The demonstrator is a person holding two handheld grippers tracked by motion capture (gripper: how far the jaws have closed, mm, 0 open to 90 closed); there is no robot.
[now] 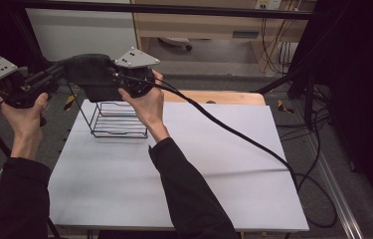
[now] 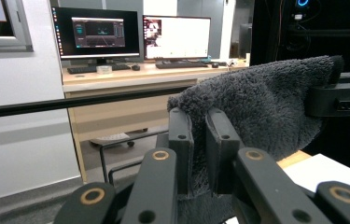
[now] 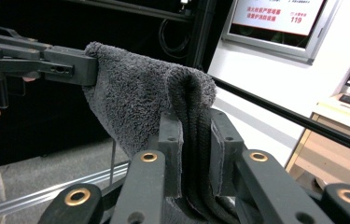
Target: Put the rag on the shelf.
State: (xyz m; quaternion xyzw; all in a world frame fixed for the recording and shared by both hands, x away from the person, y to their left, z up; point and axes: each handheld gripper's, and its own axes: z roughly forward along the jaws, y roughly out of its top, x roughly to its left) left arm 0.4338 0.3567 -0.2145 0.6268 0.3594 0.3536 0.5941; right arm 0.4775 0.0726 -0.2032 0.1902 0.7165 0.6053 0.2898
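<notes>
Sleeves (image 1: 189, 199): two dark sleeves are seen rising from the bottom edge of the high view, nearest the camera.
Left gripper (image 2: 199, 154): it is held up at the upper left of the high view; its jaws are seen clamped narrowly on one edge of the towel in the left gripper view.
Right gripper (image 3: 196, 154): it is held up left of centre at the top of the high view; a thick fold of the towel is pinched between its jaws in the right gripper view.
Towel (image 1: 92, 72): dark grey and fluffy, it is stretched between the two grippers in the air, above the wire rack, in the upper left of the high view.
Wire rack (image 1: 119, 122): black, it is stood on the table just below the towel; whether they touch cannot be told.
Table (image 1: 233, 169): a white top is seen across the middle of the high view.
</notes>
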